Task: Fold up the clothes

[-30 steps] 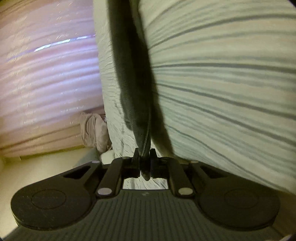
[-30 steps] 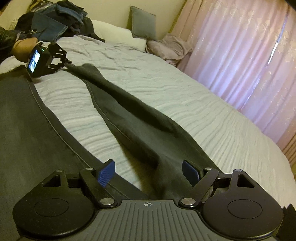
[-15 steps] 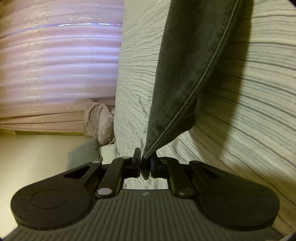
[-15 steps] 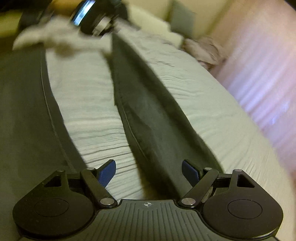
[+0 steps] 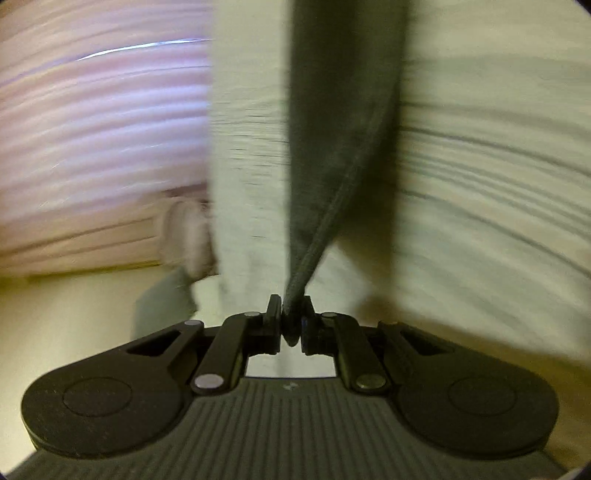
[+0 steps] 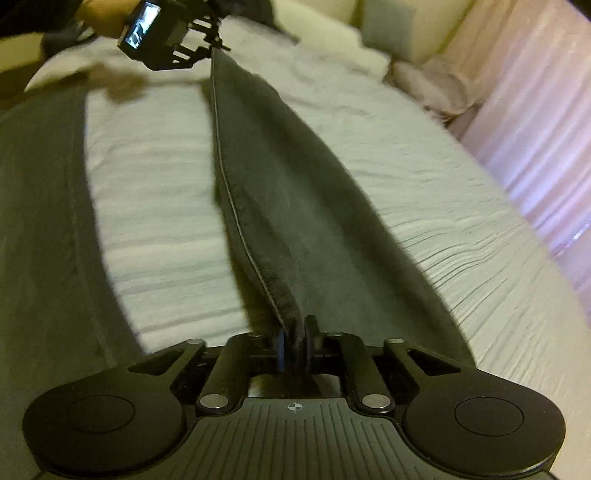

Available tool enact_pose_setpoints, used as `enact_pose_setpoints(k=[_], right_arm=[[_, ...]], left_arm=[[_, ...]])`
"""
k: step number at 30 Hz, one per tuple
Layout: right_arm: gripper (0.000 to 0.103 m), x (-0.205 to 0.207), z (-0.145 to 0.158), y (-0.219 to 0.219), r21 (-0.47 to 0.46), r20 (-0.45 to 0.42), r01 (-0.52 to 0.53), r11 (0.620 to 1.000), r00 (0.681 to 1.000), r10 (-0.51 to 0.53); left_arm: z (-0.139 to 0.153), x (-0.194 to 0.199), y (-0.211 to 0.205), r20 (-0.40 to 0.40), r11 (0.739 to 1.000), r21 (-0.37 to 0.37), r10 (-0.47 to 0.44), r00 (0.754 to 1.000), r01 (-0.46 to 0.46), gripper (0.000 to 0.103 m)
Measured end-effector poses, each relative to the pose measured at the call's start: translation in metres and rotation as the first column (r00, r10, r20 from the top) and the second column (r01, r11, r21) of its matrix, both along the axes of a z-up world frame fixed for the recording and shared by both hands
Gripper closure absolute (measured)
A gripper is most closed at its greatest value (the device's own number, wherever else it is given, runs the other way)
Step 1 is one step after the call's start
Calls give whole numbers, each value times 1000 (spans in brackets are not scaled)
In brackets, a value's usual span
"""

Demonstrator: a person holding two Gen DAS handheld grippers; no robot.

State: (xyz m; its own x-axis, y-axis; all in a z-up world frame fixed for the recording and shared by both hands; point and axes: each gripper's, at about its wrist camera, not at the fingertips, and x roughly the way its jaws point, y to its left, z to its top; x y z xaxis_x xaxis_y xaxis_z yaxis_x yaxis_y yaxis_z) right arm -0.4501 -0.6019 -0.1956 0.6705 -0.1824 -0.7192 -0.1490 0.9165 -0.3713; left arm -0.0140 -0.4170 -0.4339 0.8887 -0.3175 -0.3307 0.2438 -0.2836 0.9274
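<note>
A dark grey trouser leg [image 6: 291,192] is stretched above the white striped bedspread [image 6: 155,206] between my two grippers. My right gripper [image 6: 294,341] is shut on its near end. My left gripper [image 6: 214,48] shows at the top left of the right wrist view, shut on the far end. In the left wrist view the left gripper [image 5: 290,321] pinches the seamed edge of the trouser leg [image 5: 343,122]. More dark grey cloth [image 6: 40,221] lies along the left side.
Pink curtains [image 6: 546,122] run along the right of the bed. A grey cushion [image 6: 391,22], a white pillow [image 6: 325,37] and a bundle of pale cloth [image 6: 439,85] lie at the head end.
My right gripper has closed on the near end of the trouser leg. The leg has been lifted and pulled taut between both grippers. The left gripper has risen.
</note>
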Motion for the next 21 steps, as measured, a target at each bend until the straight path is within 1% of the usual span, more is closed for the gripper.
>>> enact_pose_setpoints(k=[1,2,3,5,6,8,10,12,14,16,17,18,19,21], right_arm=[[62,-4,2,4,-17,4,-7,1000,1000,8],[43,-9,4,9,-31,10,-14,999,1000,14],[39,-19,9,11,-7,34,-8,1000,999,9],[38,-38,21,14,41,81,3,999,997,-6],[38,-49,25,15,64,97,31,997,995,-37],[38,-80,34,8,123,125,102,987,985,-118],[38,-112,43,1,185,146,172,968,969,-200],[38,-144,47,-19,258,143,275,926,937,-318],[38,-171,50,-39,333,134,364,870,895,-426],[38,-198,53,-60,437,119,428,791,845,-522],[38,-208,55,-66,462,109,449,765,827,-551],[38,-219,57,-71,485,99,469,739,810,-579],[38,-226,59,-73,485,88,487,727,800,-594],[38,-246,62,-72,473,80,512,717,785,-614]], left_arm=[[-2,-2,3,0,1000,2,7,1000,-7,93],[-3,-4,7,1,1000,0,14,1000,-14,92],[0,-4,11,1,1000,-2,22,1000,-22,91],[9,-3,19,-5,999,-16,44,999,-44,91],[17,-2,24,-12,997,-35,63,998,-64,91],[35,4,31,-38,991,-87,98,994,-101,91],[64,6,32,-67,978,-158,131,989,-140,91],[94,6,24,-113,954,-248,143,983,-167,91],[121,0,3,-168,929,-327,125,978,-175,91],[137,-26,-23,-212,920,-373,39,976,-118,89],[145,-39,-36,-232,914,-395,-7,973,-87,88],[148,-60,-48,-248,913,-407,-70,966,-39,86],[149,-83,-59,-263,909,-417,-135,955,13,82],[153,-128,-83,-289,890,-441,-262,921,115,77]])
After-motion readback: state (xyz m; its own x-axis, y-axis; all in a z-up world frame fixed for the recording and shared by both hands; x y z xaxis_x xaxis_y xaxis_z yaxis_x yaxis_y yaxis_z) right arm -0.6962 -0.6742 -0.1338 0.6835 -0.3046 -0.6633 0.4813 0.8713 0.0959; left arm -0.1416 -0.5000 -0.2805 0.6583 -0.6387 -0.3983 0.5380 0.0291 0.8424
